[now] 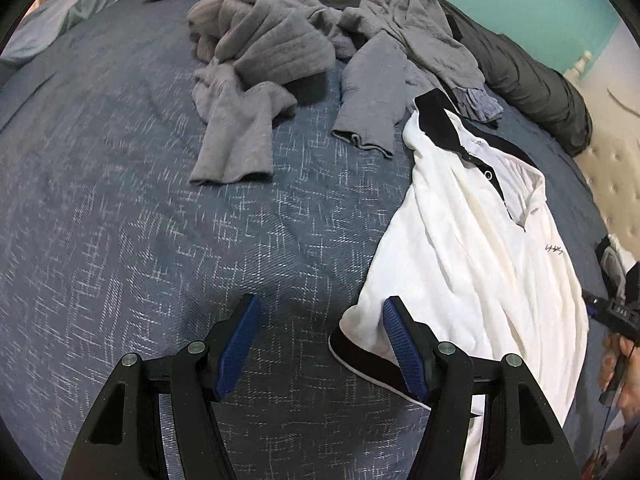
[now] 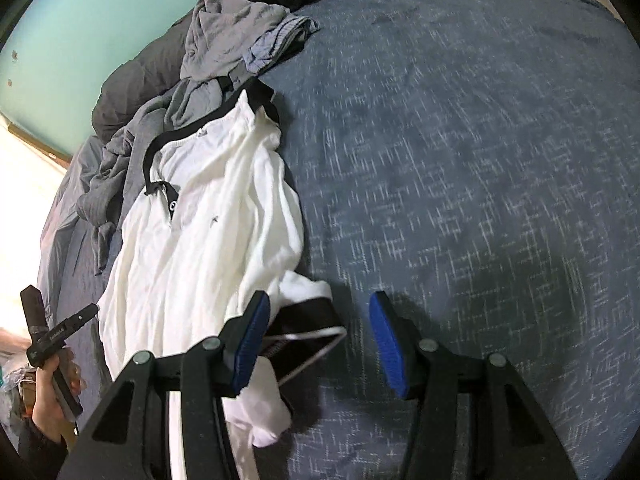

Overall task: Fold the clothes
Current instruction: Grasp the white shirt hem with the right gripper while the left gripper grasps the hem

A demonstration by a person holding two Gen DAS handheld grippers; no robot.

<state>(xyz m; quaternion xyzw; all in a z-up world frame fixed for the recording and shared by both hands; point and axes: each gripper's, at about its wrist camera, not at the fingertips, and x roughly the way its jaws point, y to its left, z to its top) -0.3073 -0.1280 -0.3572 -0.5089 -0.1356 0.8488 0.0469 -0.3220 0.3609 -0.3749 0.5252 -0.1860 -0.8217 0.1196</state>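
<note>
White shirt (image 1: 480,248) — small script logo on chest — not legible

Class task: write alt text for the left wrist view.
An open tool hovers over a blue patterned bedspread, empty, its right finger at the sleeve of a rumpled white polo shirt. Crumpled grey clothes lie beyond.

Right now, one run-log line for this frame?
task: fold clothes | left gripper: open, empty | right gripper: open, empty | white black-collared polo shirt: crumpled on blue patterned bedspread, unfolded
</note>
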